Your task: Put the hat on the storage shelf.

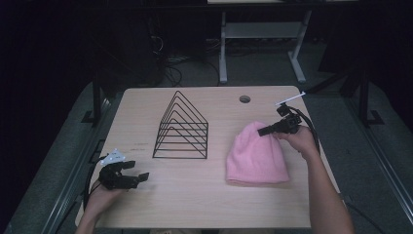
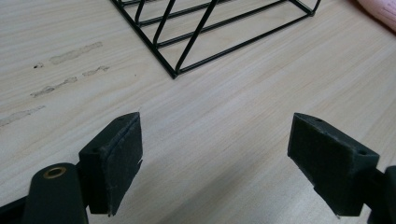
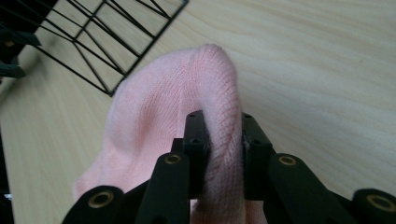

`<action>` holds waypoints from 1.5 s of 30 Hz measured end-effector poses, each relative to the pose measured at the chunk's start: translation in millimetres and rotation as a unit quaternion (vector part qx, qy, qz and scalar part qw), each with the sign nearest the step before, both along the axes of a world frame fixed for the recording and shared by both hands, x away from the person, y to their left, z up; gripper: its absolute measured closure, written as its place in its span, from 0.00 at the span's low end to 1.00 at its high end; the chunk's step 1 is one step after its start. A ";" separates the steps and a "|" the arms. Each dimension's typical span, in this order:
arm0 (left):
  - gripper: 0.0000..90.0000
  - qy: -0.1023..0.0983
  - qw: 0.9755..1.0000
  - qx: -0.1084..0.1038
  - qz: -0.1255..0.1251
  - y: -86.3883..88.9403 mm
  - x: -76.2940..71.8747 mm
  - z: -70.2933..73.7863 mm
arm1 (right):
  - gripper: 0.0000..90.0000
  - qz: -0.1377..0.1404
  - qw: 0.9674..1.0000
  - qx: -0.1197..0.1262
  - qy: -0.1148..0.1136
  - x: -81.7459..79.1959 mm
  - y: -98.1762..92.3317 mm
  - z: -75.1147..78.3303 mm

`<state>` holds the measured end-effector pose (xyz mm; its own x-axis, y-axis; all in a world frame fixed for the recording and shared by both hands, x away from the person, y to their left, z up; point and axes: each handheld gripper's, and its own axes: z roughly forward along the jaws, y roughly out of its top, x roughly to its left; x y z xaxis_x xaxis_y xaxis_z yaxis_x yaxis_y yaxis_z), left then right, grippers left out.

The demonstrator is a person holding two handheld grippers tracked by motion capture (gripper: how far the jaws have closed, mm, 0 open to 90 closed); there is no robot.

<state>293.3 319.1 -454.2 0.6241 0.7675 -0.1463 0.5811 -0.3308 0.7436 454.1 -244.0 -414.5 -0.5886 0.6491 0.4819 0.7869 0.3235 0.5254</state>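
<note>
On the table's right side, right gripper (image 3: 223, 154) has its jaws pinched on a fold of the pink beanie (image 1: 255, 156); up close you can see the knit bunched; left gripper (image 2: 229, 163) gapes wide near the wire rack (image 1: 181, 127).

Right gripper (image 1: 265, 131) pinches the pink knit beanie (image 1: 255, 157)
Left gripper (image 1: 137, 170) rests open near the black wire rack (image 1: 181, 127).
</note>
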 end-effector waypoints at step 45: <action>0.20 0.014 0.999 -0.020 -0.048 -7.7 4.2 24.4 | 0.84 0.040 0.988 0.022 -0.150 -46.6 2.6 123.1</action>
<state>297.5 311.4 -429.8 0.6900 0.6973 -0.1940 0.5692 -0.3572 0.7405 407.5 -241.4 -291.4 -0.7579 0.5772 0.3041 0.5659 0.3497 0.7466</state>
